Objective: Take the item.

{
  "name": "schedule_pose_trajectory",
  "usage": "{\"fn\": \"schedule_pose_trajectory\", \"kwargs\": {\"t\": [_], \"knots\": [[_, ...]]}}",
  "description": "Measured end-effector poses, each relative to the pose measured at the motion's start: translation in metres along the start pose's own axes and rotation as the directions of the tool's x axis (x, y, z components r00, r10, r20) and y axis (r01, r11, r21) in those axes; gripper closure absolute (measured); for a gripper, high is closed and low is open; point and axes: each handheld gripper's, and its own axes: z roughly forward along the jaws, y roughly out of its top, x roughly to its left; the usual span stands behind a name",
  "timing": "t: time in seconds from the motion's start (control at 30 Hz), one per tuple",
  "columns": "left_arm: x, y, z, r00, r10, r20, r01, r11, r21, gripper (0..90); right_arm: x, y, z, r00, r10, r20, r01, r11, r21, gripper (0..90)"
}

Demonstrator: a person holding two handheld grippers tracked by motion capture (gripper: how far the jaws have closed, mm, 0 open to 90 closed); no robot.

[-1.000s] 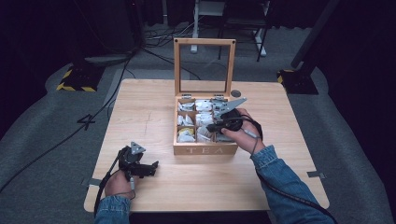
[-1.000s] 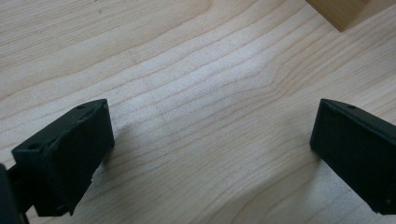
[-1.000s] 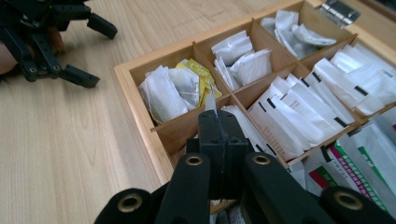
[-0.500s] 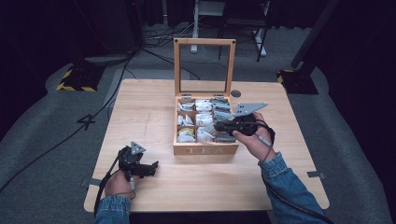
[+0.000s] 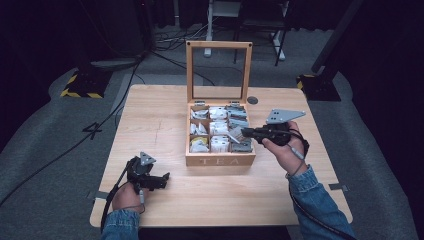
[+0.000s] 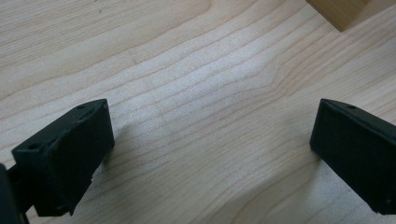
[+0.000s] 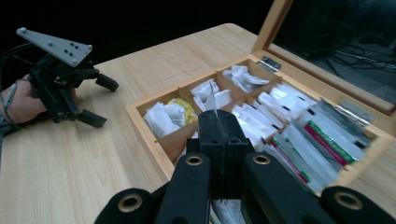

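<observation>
My right gripper (image 5: 241, 132) hangs over the open wooden tea box (image 5: 220, 160), above its 3 o'clock side, and its 2 jaws are clenched flat on a thin white tea packet (image 7: 213, 99) that stands up edge-on from between them. In the right gripper view the packet rises at 12 o'clock from the pinched jaws, with the box's compartments spread out beyond it: white packets (image 7: 161, 119) and a yellow one (image 7: 184, 108) at 10 o'clock, more white ones (image 7: 275, 100) at 1 o'clock, and green and red striped packets (image 7: 327, 135) at 3 o'clock. The box lid (image 5: 218, 71) stands upright on its hinges at the far edge, its pane framed in wood. The box sits near the middle of the pale wooden table (image 5: 165, 120), the word TEA on its near wall. My left gripper (image 5: 161, 181) lies low at the table's 7 o'clock corner, held in my left hand (image 5: 126, 196), well apart from the box. Its 2 jaws are spread wide with nothing between them; the left gripper view shows bare wood grain in the gap and a corner of the box (image 6: 343, 11) at 1 o'clock. My right hand (image 5: 282, 150) holds the other gripper from the 3 o'clock side, denim sleeve (image 5: 315, 205) trailing toward 5 o'clock.
</observation>
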Motion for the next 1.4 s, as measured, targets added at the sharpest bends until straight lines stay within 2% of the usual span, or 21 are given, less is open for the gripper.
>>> {"fn": "schedule_pose_trajectory", "kwargs": {"t": [0.3,0.33,0.37,0.4,0.43,0.47,0.6,0.7,0.97,1.1,1.27,1.4], "knots": [[0.000,0.000,0.000,1.0000,-0.001,0.001,0.001,1.0000,0.002,0.0,-0.022,-0.011,-0.025,0.9958,0.054,0.073,-0.053,0.998,-0.016,90.0],[0.000,0.000,0.000,1.0000,0.001,0.000,-0.001,1.0000,0.001,0.0,-0.026,-0.013,-0.029,0.9932,0.069,0.094,-0.068,0.998,-0.018,90.0],[0.000,0.000,0.000,1.0000,0.001,0.000,-0.001,1.0000,0.001,0.0,-0.026,-0.013,-0.029,0.9932,0.069,0.094,-0.068,0.998,-0.018,90.0],[0.000,0.000,0.000,1.0000,-0.001,0.001,0.001,1.0000,0.002,0.0,-0.030,-0.014,-0.034,0.9901,0.071,0.121,-0.069,0.997,-0.017,90.0],[0.000,0.000,0.000,1.0000,-0.001,0.001,0.001,1.0000,0.002,0.0,-0.030,-0.014,-0.034,0.9901,0.071,0.121,-0.069,0.997,-0.017,90.0],[0.000,0.000,0.000,1.0000,0.001,0.000,-0.001,1.0000,0.002,0.0,-0.033,-0.016,-0.038,0.9867,0.075,0.144,-0.073,0.997,-0.020,90.0],[0.000,0.000,0.000,1.0000,-0.001,0.001,0.001,1.0000,0.002,0.0,-0.038,-0.019,-0.043,0.9811,0.084,0.174,-0.082,0.996,-0.021,90.0],[0.000,0.000,0.000,1.0000,0.001,0.000,-0.001,1.0000,0.002,0.0,-0.046,-0.024,-0.049,0.9725,0.099,0.211,-0.097,0.995,-0.021,90.0],[0.000,0.000,0.000,1.0000,0.002,-0.003,-0.002,1.0000,0.002,0.0,-0.060,-0.031,-0.055,0.9611,0.128,0.245,-0.121,0.992,-0.041,90.0],[0.000,0.000,0.000,1.0000,0.001,-0.002,-0.001,1.0000,0.002,0.0,-0.067,-0.037,-0.055,0.9543,0.141,0.263,-0.137,0.990,-0.035,90.0],[0.000,0.000,0.000,1.0000,0.002,-0.003,-0.002,1.0000,0.002,0.0,-0.078,-0.047,-0.052,0.9427,0.180,0.281,-0.181,0.983,-0.025,90.0],[0.000,0.000,0.000,1.0000,0.001,-0.002,-0.001,1.0000,0.002,0.0,-0.081,-0.050,-0.050,0.9383,0.183,0.293,-0.186,0.982,-0.019,90.0]]}}
